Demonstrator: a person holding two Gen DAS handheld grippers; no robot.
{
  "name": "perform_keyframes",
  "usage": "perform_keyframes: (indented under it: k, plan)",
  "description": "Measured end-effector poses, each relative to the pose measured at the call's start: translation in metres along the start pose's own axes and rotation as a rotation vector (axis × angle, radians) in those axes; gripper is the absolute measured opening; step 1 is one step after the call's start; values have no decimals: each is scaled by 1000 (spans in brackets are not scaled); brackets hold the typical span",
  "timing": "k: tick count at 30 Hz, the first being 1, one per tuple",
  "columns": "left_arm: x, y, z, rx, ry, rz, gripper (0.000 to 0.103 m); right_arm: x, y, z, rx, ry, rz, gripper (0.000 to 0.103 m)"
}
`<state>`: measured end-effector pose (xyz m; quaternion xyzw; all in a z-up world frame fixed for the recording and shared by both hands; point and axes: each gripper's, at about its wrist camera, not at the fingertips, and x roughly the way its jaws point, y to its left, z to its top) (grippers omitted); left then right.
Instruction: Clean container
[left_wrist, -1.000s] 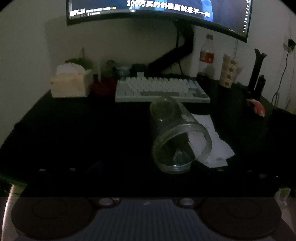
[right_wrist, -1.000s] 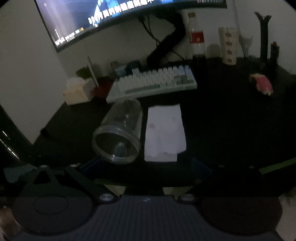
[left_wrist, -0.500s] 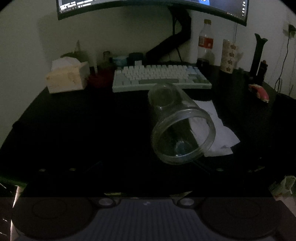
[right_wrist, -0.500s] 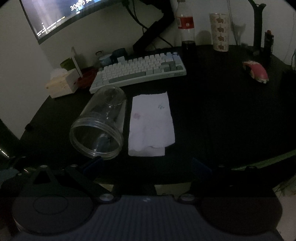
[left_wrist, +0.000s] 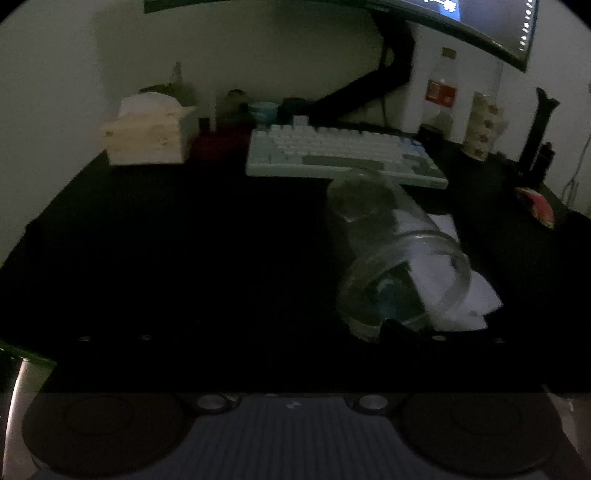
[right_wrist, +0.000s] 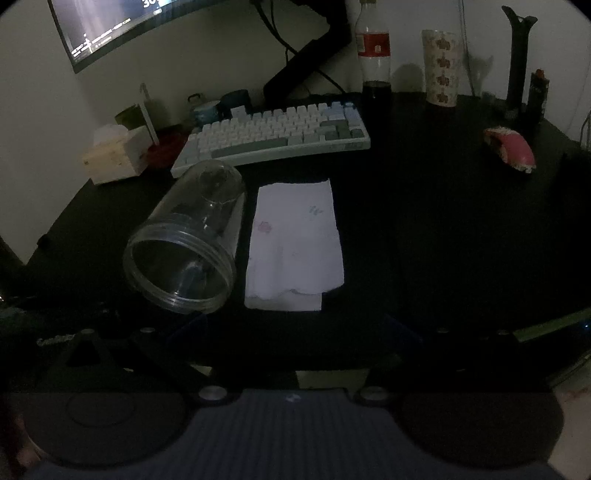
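A clear plastic container (right_wrist: 188, 240) lies on its side on the black desk (right_wrist: 424, 221), its open mouth facing me. It also shows in the left wrist view (left_wrist: 391, 254). A white folded cloth (right_wrist: 295, 247) lies flat just right of it, and shows partly behind the container in the left wrist view (left_wrist: 472, 291). My right gripper (right_wrist: 295, 332) is open, its dark fingers spread low in front of the cloth. My left gripper (left_wrist: 295, 343) is open, its right finger (left_wrist: 424, 334) just in front of the container's mouth. Both are empty.
A pale keyboard (right_wrist: 273, 140) sits behind the container. A tissue box (right_wrist: 114, 155) stands at the left, a cola bottle (right_wrist: 375, 55) and a patterned cup (right_wrist: 441, 70) at the back. A pink object (right_wrist: 511, 149) lies right. A monitor (right_wrist: 110, 26) hangs above.
Both grippers have moved forward toward the container and cloth, which now look larger. The left view has shifted left, so the container sits further right. Container and cloth have not moved.
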<state>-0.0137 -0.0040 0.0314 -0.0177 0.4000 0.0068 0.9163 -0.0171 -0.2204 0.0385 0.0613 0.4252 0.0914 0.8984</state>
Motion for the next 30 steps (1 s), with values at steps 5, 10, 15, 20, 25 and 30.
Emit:
perform_keyframes:
  k: [5, 10, 15, 20, 25, 30]
  plan:
    - [0, -6, -2, 28, 14, -37, 103, 8, -1, 0, 10, 23, -3, 103]
    - [-1, -9, -3, 33, 13, -53, 103, 8, 4, -2, -26, 11, -35, 103]
    - [3, -5, -1, -7, 27, -86, 103, 10, 2, -1, -19, 13, -25, 103]
    - [3, -8, -2, 8, 19, -63, 103, 8, 0, -1, -15, 6, -29, 103]
    - [5, -12, -4, 31, 26, -69, 103, 9, 0, -1, -18, 6, -28, 103]
    - [4, -18, -6, 67, 28, -58, 103, 4, 5, -2, -44, -13, -32, 103]
